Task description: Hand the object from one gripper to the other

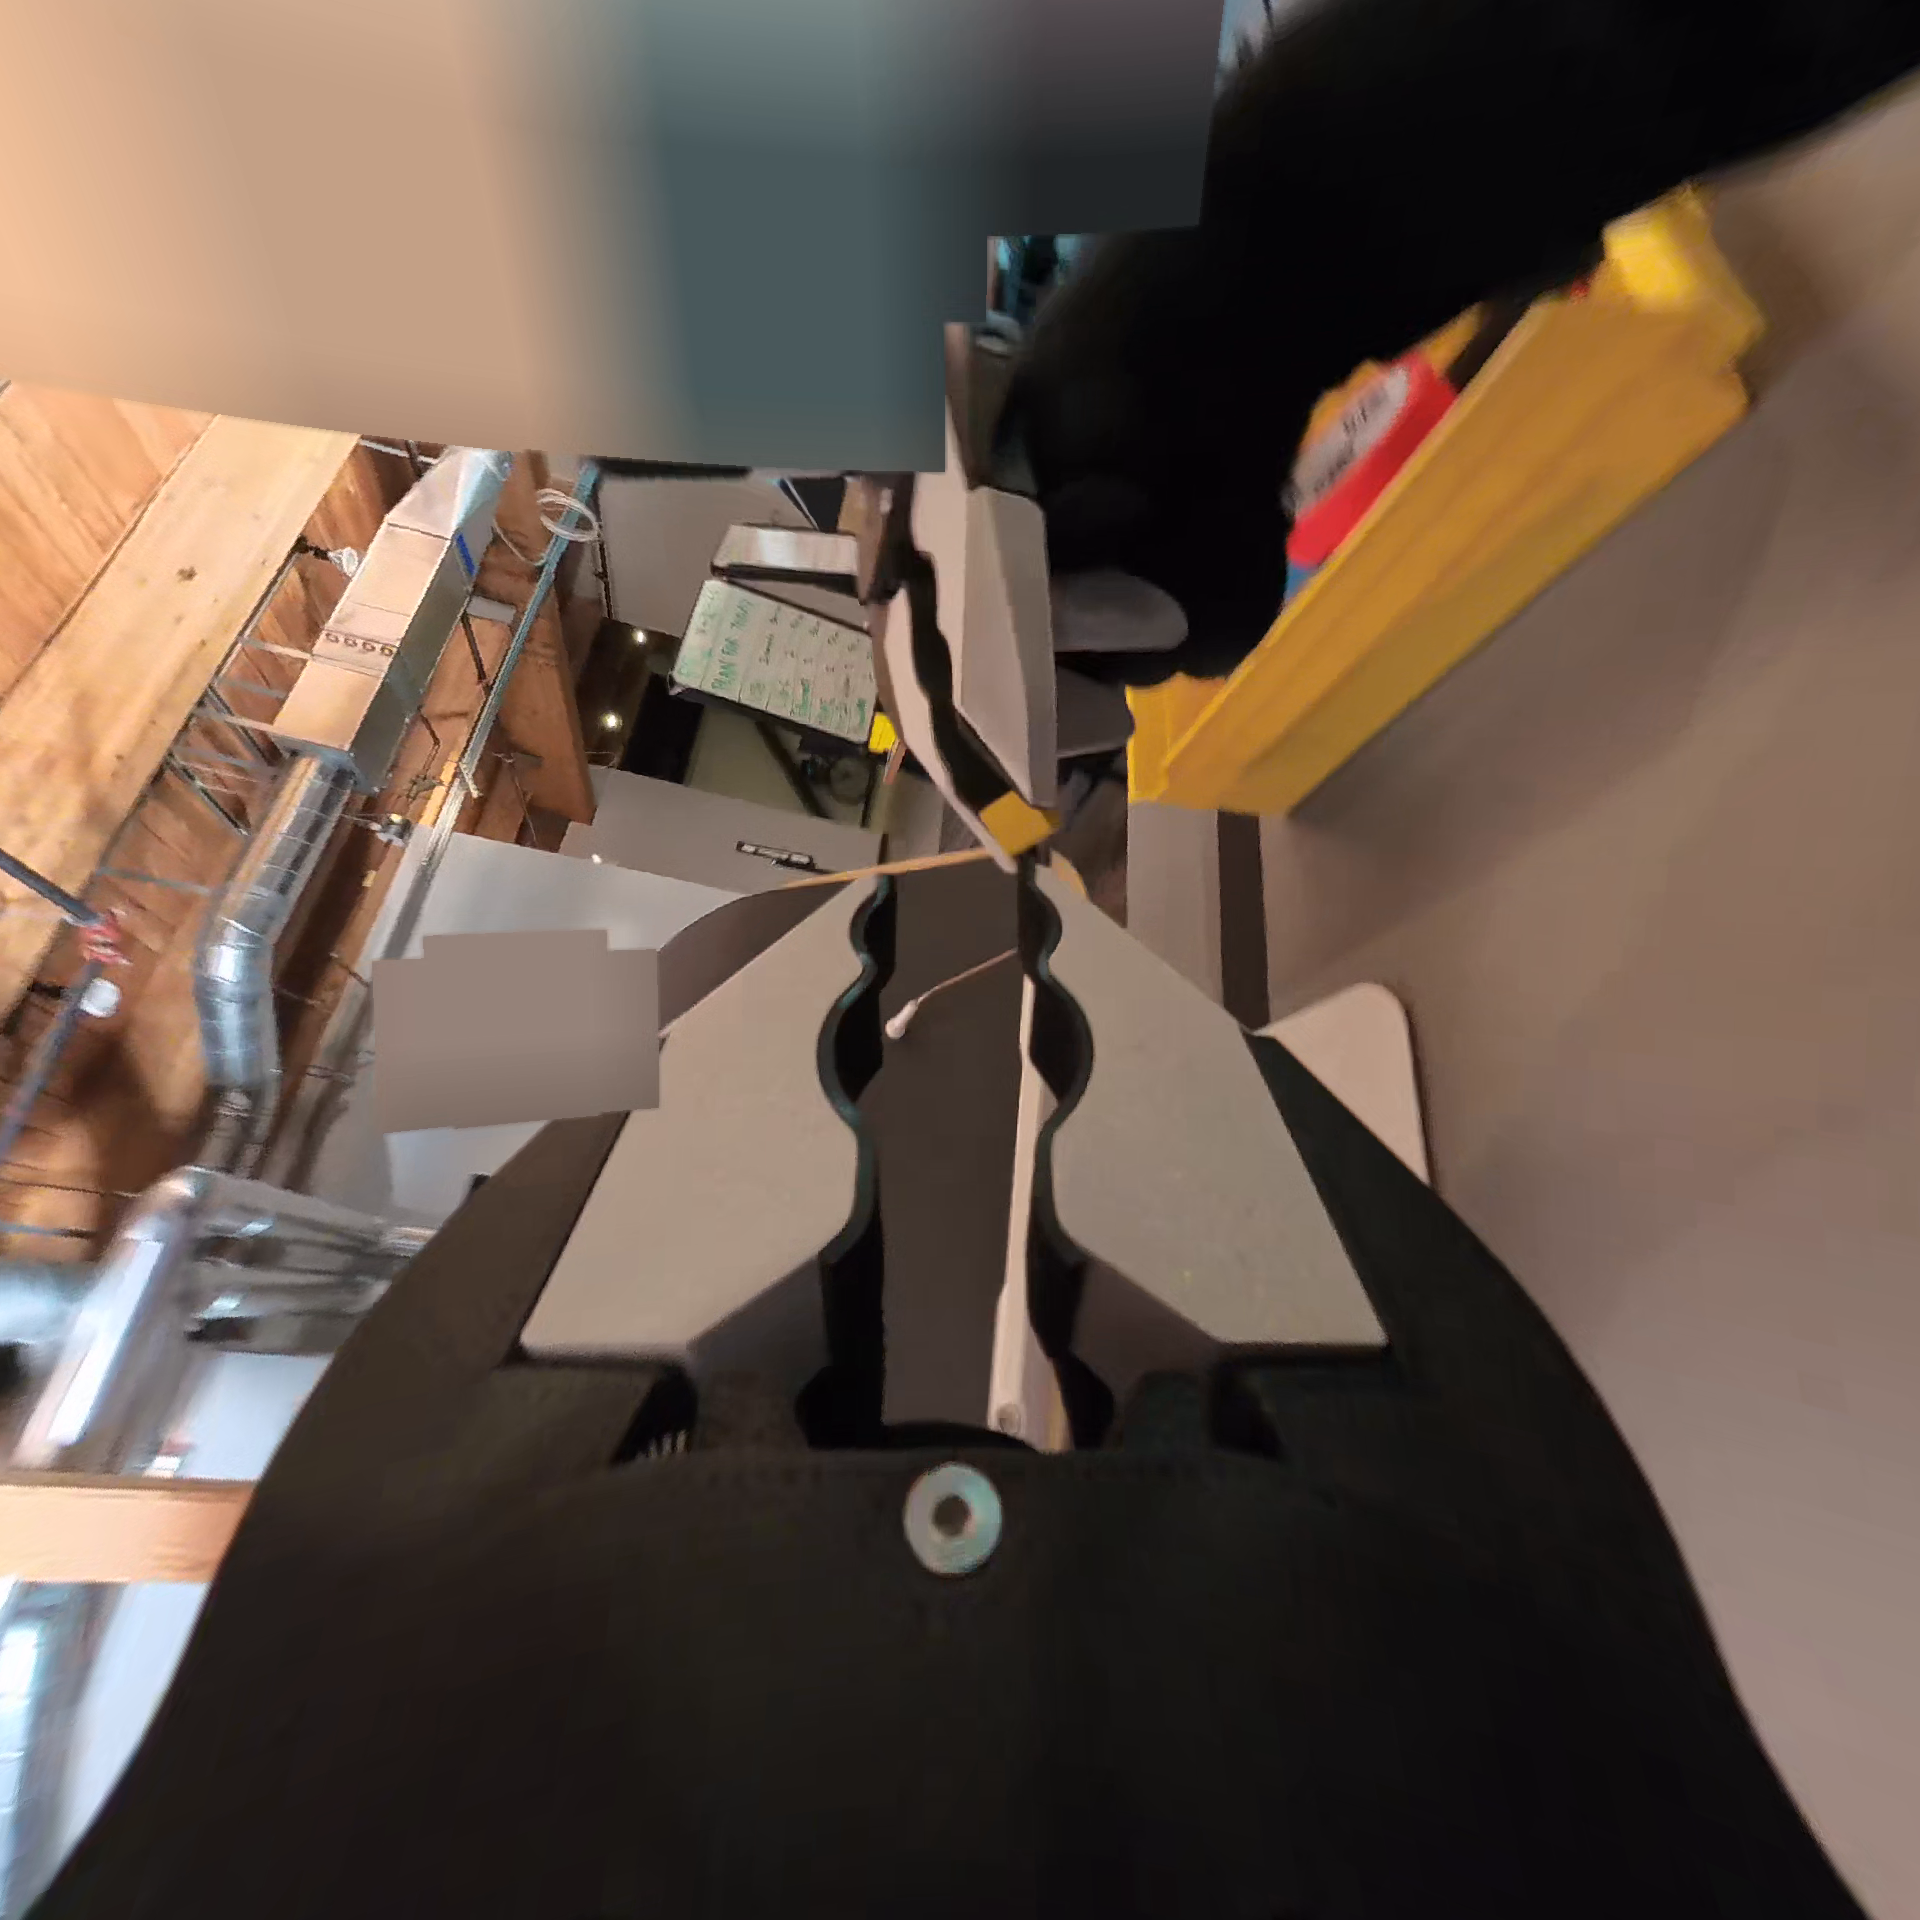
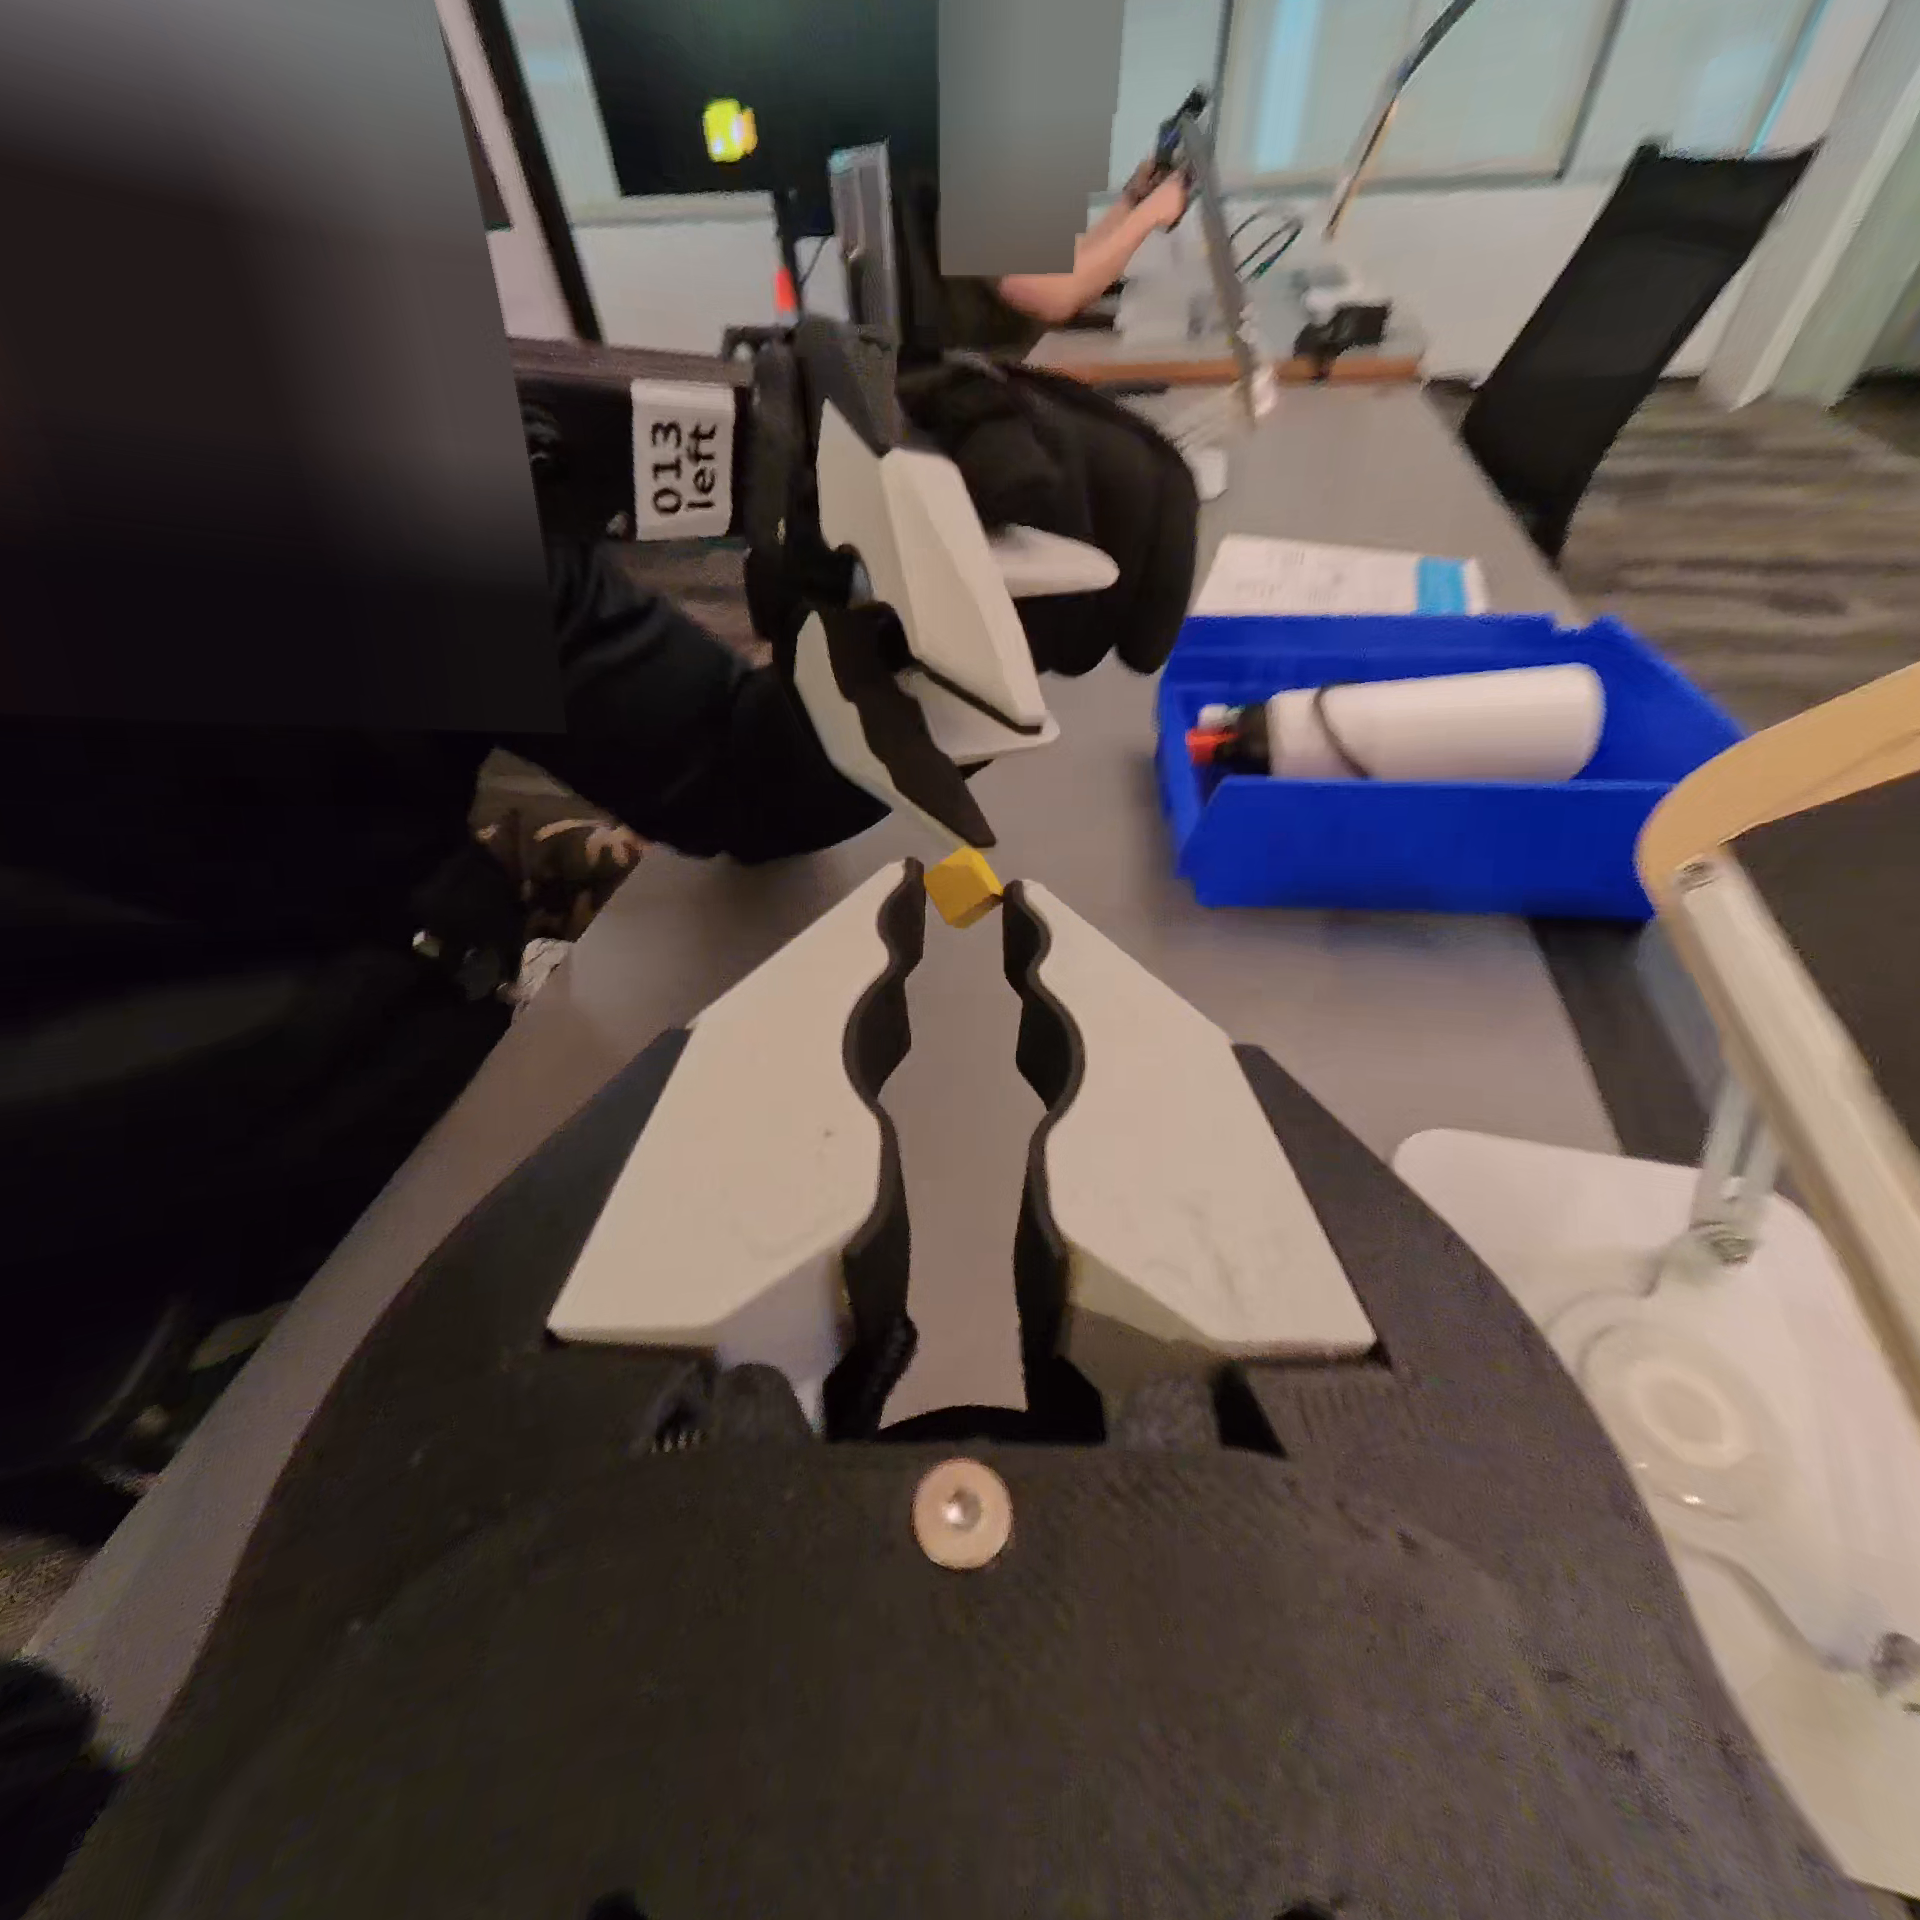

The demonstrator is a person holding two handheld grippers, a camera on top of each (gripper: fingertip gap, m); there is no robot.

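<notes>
Right gripper [image 2: 963, 885] closed at the fingertips on small yellow block [image 2: 964, 894], held in the air above grey table [image 2: 1299, 997]; left gripper [image 1: 954, 896] parted narrowly, gripping nothing, one tip just beside the block. Block near-cubic, no long axis discernible, tilted with one corner up toward the left gripper; plain matte yellow faces. On the table: blue bin [image 2: 1423, 842] containing white bottle [image 2: 1455, 717], yellow bin [image 1: 1455, 582], white lamp base [image 2: 1558, 1351]; black chair [image 2: 1631, 301] beyond, office room with ducting overhead.
</notes>
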